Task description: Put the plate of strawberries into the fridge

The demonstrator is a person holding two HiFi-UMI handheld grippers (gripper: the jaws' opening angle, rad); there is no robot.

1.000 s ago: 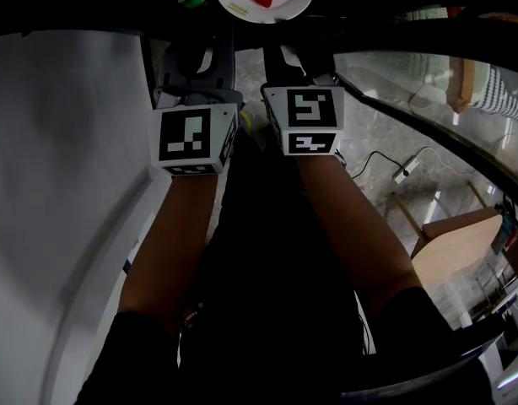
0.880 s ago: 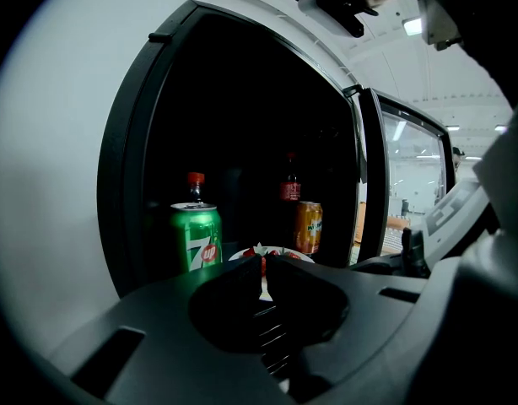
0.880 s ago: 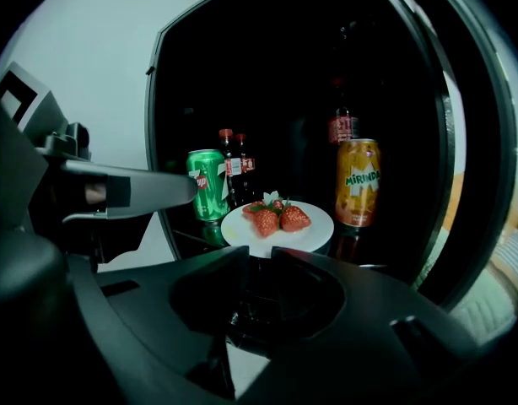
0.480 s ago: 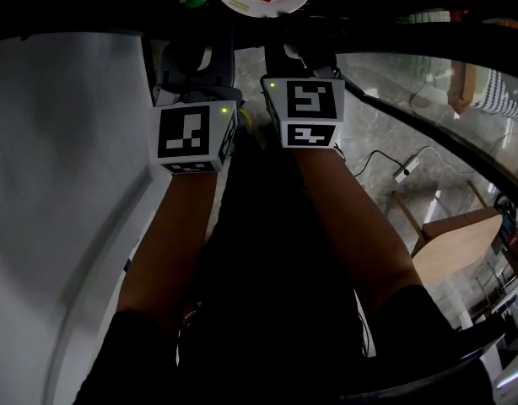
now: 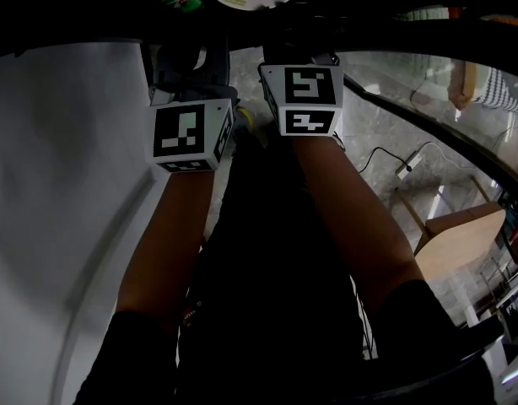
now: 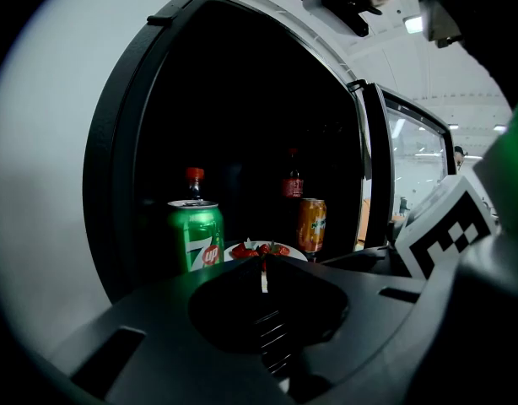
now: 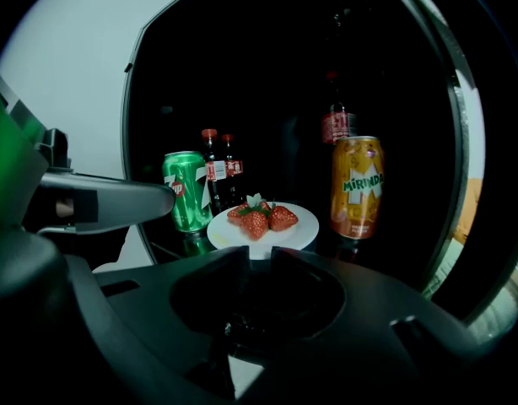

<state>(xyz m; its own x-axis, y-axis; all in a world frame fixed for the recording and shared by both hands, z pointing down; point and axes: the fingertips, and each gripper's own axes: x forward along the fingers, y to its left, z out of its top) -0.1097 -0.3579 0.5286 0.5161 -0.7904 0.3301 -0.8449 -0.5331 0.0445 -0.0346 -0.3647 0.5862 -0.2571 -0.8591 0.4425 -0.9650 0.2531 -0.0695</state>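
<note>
1. The fridge point(image 6: 61, 184) stands open, its white body framing a dark interior. In the head view that interior lies at twelve o'clock, at the top edge.
2. The left gripper point(image 6: 263, 264) is held upright before the opening. Its jaws are pressed together to a hairline slit, with nothing between them.
3. The right gripper point(image 7: 255, 258) sits just beside it, at its three o'clock. Its jaws are a little apart and hold nothing. The plate's near rim shows in the gap at the tips, but I cannot tell whether they touch it.
4. The plate point(image 7: 303, 228), white and round, sits level inside the fridge at twelve o'clock from the right gripper's jaws, between the two cans.
5. Two cola bottles point(image 7: 215, 171) with red caps stand at the plate's eleven o'clock, behind the green can. A third bottle point(image 7: 337, 123) stands at the plate's one o'clock, further back.
6. The green can point(image 7: 186, 191) is upright at the plate's ten o'clock. The orange can point(image 7: 358, 186) is upright at its two o'clock, near the rim.
7. The strawberries point(image 7: 263, 218) lie clustered on the plate's far half.
</note>
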